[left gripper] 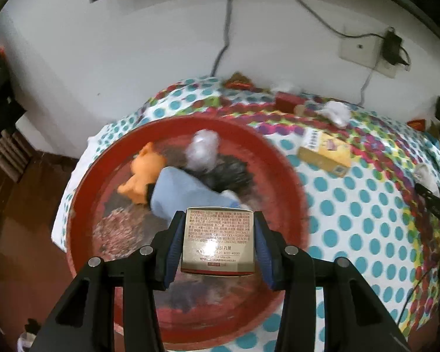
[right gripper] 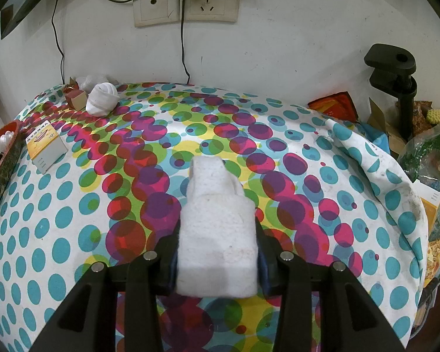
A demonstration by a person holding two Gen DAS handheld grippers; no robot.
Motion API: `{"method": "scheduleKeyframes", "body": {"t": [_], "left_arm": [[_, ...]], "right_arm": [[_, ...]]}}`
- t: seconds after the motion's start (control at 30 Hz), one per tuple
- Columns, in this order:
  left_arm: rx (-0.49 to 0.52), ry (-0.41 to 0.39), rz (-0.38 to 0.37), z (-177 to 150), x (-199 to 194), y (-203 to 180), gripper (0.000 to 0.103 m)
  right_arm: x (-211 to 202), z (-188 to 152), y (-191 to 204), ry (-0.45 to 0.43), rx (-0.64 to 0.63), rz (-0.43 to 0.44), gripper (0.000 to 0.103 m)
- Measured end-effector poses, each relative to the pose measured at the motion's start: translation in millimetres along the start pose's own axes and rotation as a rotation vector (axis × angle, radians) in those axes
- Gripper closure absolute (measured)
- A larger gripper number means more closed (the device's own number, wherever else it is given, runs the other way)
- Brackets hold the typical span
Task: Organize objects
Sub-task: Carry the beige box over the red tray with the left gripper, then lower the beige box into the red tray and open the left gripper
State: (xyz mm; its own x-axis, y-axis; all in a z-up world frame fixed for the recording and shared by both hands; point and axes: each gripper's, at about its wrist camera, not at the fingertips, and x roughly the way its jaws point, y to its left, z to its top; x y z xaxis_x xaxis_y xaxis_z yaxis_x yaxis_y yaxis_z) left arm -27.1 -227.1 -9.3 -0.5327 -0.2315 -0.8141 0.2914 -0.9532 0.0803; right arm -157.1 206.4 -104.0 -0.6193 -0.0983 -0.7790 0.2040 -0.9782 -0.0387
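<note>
Sorting looks partly done: the left gripper point(left gripper: 218, 243), clamped on a small printed box point(left gripper: 218, 240), hangs over the red basin point(left gripper: 284, 164) already holding an orange toy point(left gripper: 140, 173), while from the right wrist, well right of that basin point(right gripper: 6, 143), the right gripper point(right gripper: 217, 252) pinches a white sponge block point(right gripper: 217, 243) above the dotted cloth point(right gripper: 308, 146), a yellow box point(right gripper: 45, 145) and rolled white cloth point(right gripper: 102, 99) unsorted.

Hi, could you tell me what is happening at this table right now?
A person is tidying loose items with a claw in each hand. The left claw grips a small printed box above the red basin, which already holds an orange toy and a blue cloth. The right claw holds a white folded cloth over the dotted tablecloth.
</note>
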Motion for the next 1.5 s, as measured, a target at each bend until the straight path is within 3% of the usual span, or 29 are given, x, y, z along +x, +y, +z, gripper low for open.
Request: {"method": "scheduleKeyframes", "body": {"t": [0.83, 1.5], "left_arm": [[-0.1, -0.011, 0.062, -11.0, -1.0, 65.4, 0.061], [-0.211, 0.103, 0.1, -23.3, 64.5, 100.5, 0.061]], "right_arm": [[0.2, 0.5, 1.9, 0.001, 0.005, -0.008, 0.061], [0.2, 1.4, 2.3, 0.002, 0.006, -0.009, 0.061]]}}
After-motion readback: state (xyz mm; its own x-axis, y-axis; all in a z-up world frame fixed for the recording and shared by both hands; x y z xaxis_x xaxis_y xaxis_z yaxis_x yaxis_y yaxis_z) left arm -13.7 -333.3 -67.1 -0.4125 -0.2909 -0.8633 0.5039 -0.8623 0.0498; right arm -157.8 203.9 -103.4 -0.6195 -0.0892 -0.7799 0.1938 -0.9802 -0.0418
